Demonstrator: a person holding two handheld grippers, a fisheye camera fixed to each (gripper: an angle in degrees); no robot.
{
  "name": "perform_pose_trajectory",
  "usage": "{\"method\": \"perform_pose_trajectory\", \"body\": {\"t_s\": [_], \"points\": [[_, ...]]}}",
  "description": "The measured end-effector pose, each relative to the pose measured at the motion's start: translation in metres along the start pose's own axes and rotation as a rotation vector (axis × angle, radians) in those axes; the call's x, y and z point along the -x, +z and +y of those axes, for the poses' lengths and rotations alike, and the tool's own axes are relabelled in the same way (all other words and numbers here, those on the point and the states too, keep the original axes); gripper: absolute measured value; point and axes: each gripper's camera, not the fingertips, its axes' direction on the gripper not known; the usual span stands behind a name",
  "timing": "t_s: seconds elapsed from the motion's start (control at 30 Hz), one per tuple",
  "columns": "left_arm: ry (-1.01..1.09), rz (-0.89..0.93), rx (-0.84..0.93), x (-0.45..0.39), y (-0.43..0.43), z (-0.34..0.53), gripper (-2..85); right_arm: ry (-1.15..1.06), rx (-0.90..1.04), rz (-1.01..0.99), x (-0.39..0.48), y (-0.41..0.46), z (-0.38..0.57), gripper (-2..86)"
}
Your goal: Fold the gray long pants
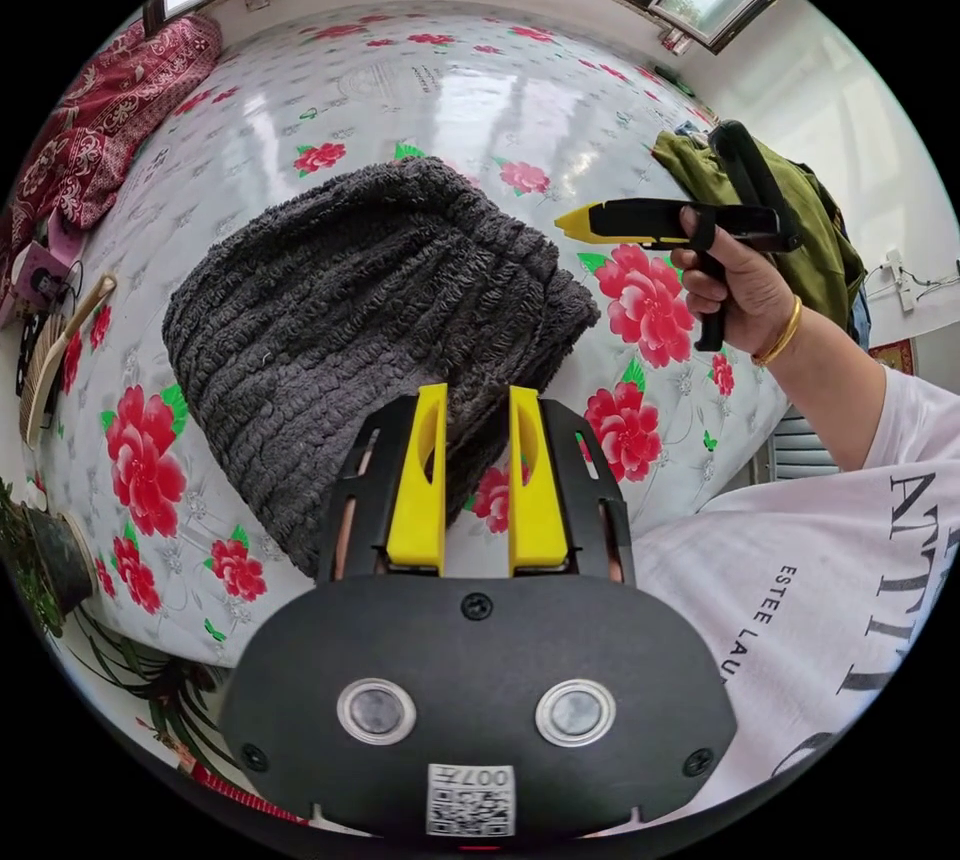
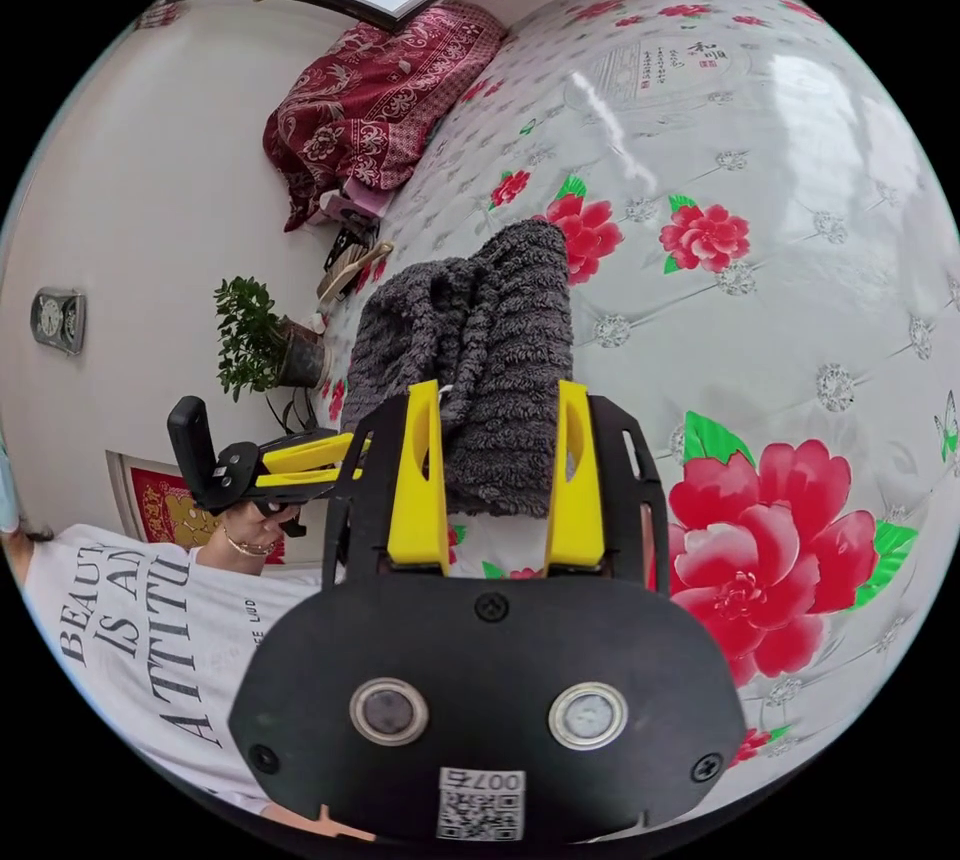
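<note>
Lying on the bed: the gray, fuzzy, ribbed-knit long pants (image 1: pixel 370 320) sit as a compact folded bundle on the glossy white bed cover printed with red flowers (image 1: pixel 480 100), toward its near edge.
Left gripper: the black hand-held gripper with yellow jaws (image 1: pixel 477 420) is released, jaws parted with a gap between them, hovering just above the bundle's near edge; I cannot tell whether it touches the cloth.
Right gripper: the matching black-and-yellow gripper (image 2: pixel 495 430) stands with jaws apart and nothing pinched, aimed at the near end of the bundle; in the left gripper view it is held up in a hand (image 1: pixel 740 285) to the right of the pants, off the cloth.
Key relation: the pants lie straight ahead of the left gripper and to the left of the right one; the left looks nearer.
Long axis: seen from the right gripper, the bundle runs away from the jaws, near to far.
Edges: the rounded fold faces far; a thick layered edge faces right.
Open room: bare cover spreads far and right; a crumpled olive-green garment (image 1: pixel 820 230) lies at the right edge, a dark red patterned quilt (image 1: pixel 110 120) far left.
Judgement: folding looks nearly finished.
</note>
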Motion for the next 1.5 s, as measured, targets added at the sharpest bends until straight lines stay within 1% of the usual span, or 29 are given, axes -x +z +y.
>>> {"method": "perform_pose_trajectory", "body": {"t_s": [0.4, 0.57, 0.9, 1.0, 1.07, 1.13, 1.17, 1.27, 1.3, 1.37, 1.43, 1.5], "points": [[-0.025, 0.001, -0.008, 0.018, -0.002, 0.025, 9.7, 0.036, 0.037, 0.008, -0.031, -0.002, -0.011, 12.9], [-0.043, 0.035, -0.022, 0.023, -0.008, 0.034, 9.9, 0.039, 0.045, 0.010, -0.039, -0.003, -0.015, 13.1], [-0.069, 0.040, -0.027, 0.030, -0.009, 0.039, 10.3, 0.035, 0.063, 0.001, -0.050, -0.002, -0.026, 13.9], [-0.128, 0.044, -0.040, 0.051, -0.021, 0.053, 11.0, 0.035, 0.069, 0.000, -0.055, -0.003, -0.029, 14.4], [-0.201, 0.007, -0.060, 0.076, -0.031, 0.064, 11.1, 0.040, 0.074, -0.003, -0.059, -0.004, -0.031, 14.5], [-0.326, -0.042, -0.084, 0.120, -0.042, 0.078, 11.2, 0.045, 0.069, -0.012, -0.064, -0.006, -0.034, 14.7], [-0.384, -0.062, -0.084, 0.143, -0.041, 0.083, 11.3, 0.052, 0.065, -0.019, -0.067, -0.006, -0.037, 14.7], [-0.423, -0.104, -0.025, 0.177, -0.023, 0.078, 12.7, 0.071, 0.061, -0.058, -0.075, -0.002, -0.047, 14.5], [-0.430, -0.086, 0.019, 0.193, -0.006, 0.071, 13.5, 0.073, 0.075, -0.057, -0.076, 0.004, -0.052, 14.4], [-0.449, 0.078, 0.080, 0.218, 0.032, 0.054, 13.5, 0.070, 0.112, -0.043, -0.078, 0.017, -0.062, 14.2], [-0.447, 0.147, 0.125, 0.227, 0.053, 0.041, 12.3, 0.074, 0.171, -0.026, -0.081, 0.035, -0.071, 13.6], [-0.392, 0.188, 0.138, 0.229, 0.062, 0.027, 10.5, 0.089, 0.251, -0.084, -0.085, 0.059, -0.083, 12.3]]}}
